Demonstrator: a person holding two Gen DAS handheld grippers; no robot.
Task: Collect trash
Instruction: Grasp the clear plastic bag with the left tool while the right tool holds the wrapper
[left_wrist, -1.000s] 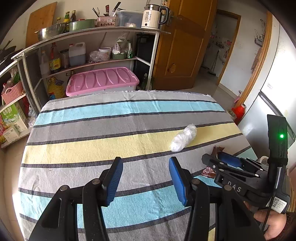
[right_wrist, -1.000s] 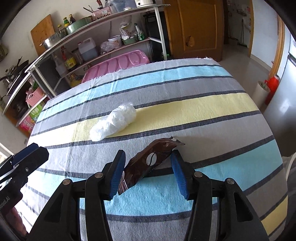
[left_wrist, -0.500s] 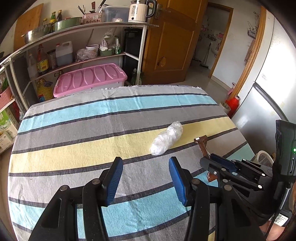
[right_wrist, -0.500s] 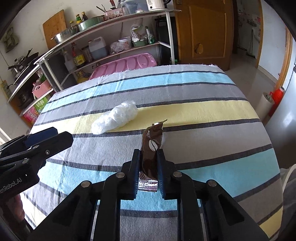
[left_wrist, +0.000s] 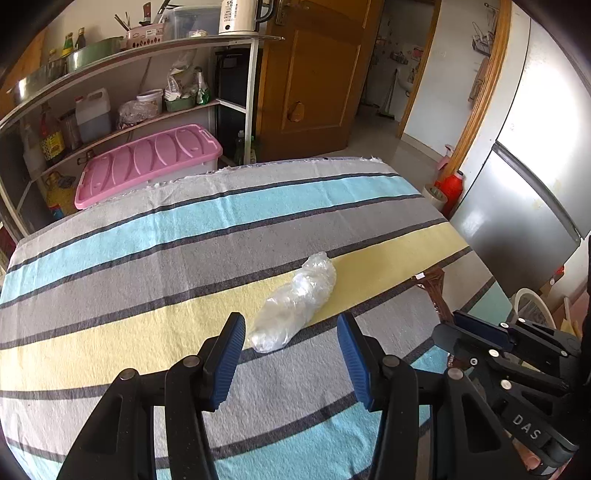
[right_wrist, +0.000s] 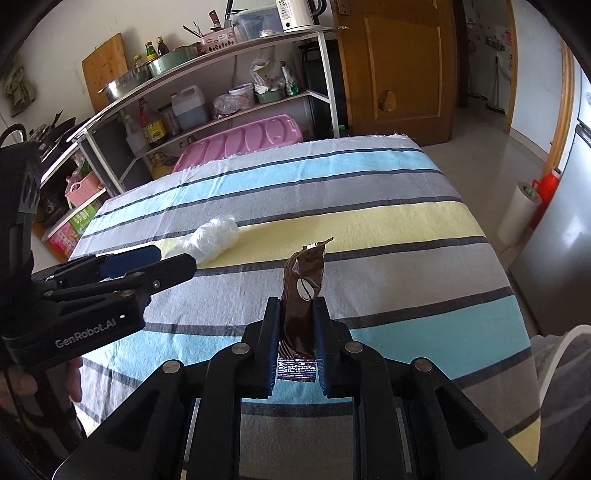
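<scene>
Right wrist view: the right gripper (right_wrist: 295, 314) points down toward the striped tablecloth (right_wrist: 369, 221), and its jaws stand narrow, pressed on the lower end of a brown wrapper (right_wrist: 303, 291). The wrapper stands almost upright above the cloth and shows a white bean mark. To the left, the left gripper (right_wrist: 147, 258) reaches over the cloth; its body reads "GenRobot.AI", and part of a hand (right_wrist: 70, 376) shows under it. In the left wrist view its 2 blue pads (left_wrist: 229, 354) stand apart and hold nothing. The crumpled clear plastic bag (left_wrist: 295, 306) lies just beyond them on the yellow stripe. The right gripper's side reads "DAS". Far back, a white kettle (left_wrist: 240, 16) on the shelf shows "55".
</scene>
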